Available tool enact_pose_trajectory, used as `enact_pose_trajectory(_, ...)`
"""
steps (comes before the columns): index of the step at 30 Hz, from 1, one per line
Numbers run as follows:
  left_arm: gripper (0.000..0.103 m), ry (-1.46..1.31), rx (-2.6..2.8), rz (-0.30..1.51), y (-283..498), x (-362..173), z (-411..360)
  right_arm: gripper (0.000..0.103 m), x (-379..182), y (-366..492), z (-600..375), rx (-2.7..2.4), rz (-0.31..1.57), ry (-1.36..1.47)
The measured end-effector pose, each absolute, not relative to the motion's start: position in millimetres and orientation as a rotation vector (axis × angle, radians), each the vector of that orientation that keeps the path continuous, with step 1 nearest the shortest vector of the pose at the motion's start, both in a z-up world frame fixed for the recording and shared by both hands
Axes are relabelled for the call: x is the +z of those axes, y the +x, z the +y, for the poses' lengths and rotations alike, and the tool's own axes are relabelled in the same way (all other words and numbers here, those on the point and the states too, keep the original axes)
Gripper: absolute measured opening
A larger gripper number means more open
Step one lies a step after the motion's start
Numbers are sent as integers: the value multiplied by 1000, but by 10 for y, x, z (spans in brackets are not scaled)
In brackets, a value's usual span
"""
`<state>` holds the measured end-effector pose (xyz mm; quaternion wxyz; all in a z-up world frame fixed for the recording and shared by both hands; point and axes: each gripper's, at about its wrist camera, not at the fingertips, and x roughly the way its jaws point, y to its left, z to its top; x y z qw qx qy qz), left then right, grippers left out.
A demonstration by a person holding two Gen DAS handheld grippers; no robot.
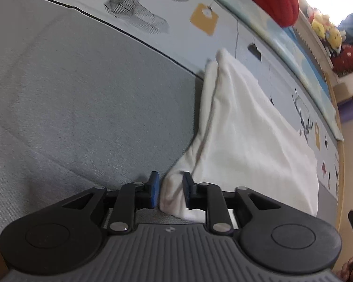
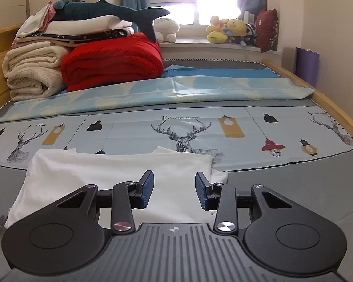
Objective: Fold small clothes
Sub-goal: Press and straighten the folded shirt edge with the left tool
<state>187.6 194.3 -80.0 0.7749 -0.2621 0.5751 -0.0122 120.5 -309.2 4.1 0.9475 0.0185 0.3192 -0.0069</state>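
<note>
A white garment (image 1: 247,129) lies folded flat on the bed, partly on the grey sheet (image 1: 82,94) and partly on the deer-print mat (image 1: 153,11). My left gripper (image 1: 171,189) points steeply down at its near left corner. That corner sits between the blue pads, and a thin gap shows at the left pad (image 1: 154,188). In the right wrist view the white garment (image 2: 94,171) spreads to the left under my right gripper (image 2: 174,188). Those jaws stand open over the near right part of the cloth with nothing pinched.
A light-blue cloth (image 2: 153,94) lies across the bed beyond the deer-print mat (image 2: 176,129). A red blanket (image 2: 113,63), cream towels (image 2: 33,70) and a plush shark are stacked at the back left. Plush toys (image 2: 228,30) line the window sill. A wooden bed rail (image 2: 329,103) runs along the right.
</note>
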Motion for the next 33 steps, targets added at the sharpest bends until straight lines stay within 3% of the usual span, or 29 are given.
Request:
enact_pose_trajectory(9, 51, -522, -43, 1291, 2010, -909, 1759, 41, -3, 1217, -2938, 38, 672, -11)
enact_pose_trajectory(20, 51, -440, -61, 1313, 2133, -1067, 1600, 41, -54, 1230, -2786, 103, 695, -80)
enact_pose_trajectory(23, 44, -400, -76, 1304, 2169, -1062, 1557, 41, -72, 1262, -2722, 119, 701, -89)
enact_pose_trajectory(25, 24, -378, -109, 1302, 2171, -1057, 1505, 41, -79, 1278, -2651, 135, 699, -97)
enact_pose_trajectory(27, 17, -356, -132, 1302, 2187, -1041, 1455, 41, -81, 1284, -2568, 149, 686, -110)
enact_pose_trajectory(33, 9, -352, -145, 1271, 2197, -900, 1388, 41, -94, 1321, -2247, 218, 653, -150)
